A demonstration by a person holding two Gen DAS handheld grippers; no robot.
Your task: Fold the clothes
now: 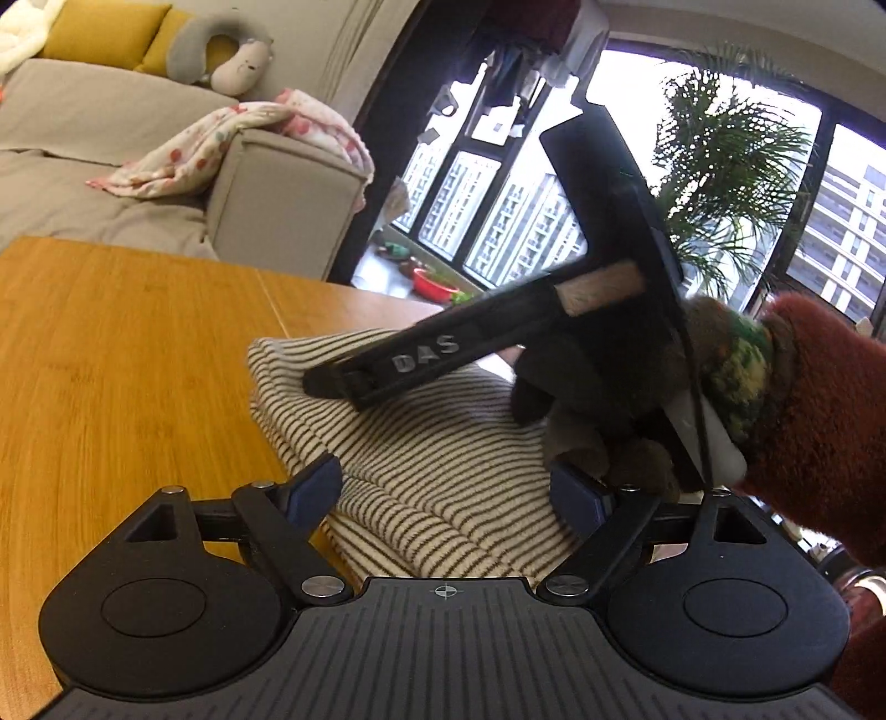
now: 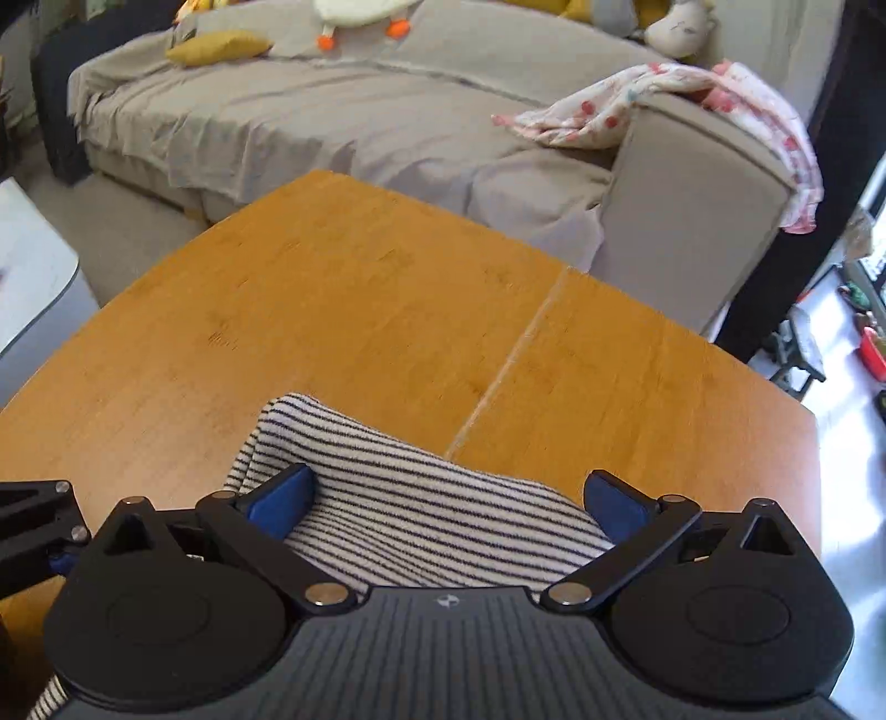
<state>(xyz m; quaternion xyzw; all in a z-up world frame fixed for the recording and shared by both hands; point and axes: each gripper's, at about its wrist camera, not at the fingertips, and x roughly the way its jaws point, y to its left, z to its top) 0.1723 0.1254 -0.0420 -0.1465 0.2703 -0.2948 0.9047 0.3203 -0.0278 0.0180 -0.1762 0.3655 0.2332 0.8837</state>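
Spreading wide, my left claw (image 1: 446,490) has its two blue pads far apart, one on each side of the striped cloth (image 1: 421,476). The cloth lies folded in soft layers on the wooden table (image 1: 127,354), and my pads sit low by its near edge. The left pad (image 1: 315,484) touches the cloth's side. I cannot tell if the other pad touches it.

My right claw (image 2: 448,498) is spread wide too. Its blue pads stand on both sides of the same striped cloth (image 2: 410,515), which bunches up between them. The left pad (image 2: 282,498) presses against the cloth. Nothing is pinched tight in either claw.

A bit farther out in the left view, my right claw (image 1: 332,382) comes in from the right side, with its tip resting on top of the cloth. My hand in a dark glove (image 1: 598,399) holds it, and my red fuzzy sleeve (image 1: 819,399) shows behind.

Past the cloth, the table runs on, with a thin line across it.

Far back stands a gray sofa (image 2: 343,111) with a flowery blanket (image 2: 664,99) over its arm and yellow cushions (image 1: 105,33) on top. A big window (image 1: 498,221) and a green plant (image 1: 725,166) are over on the right.
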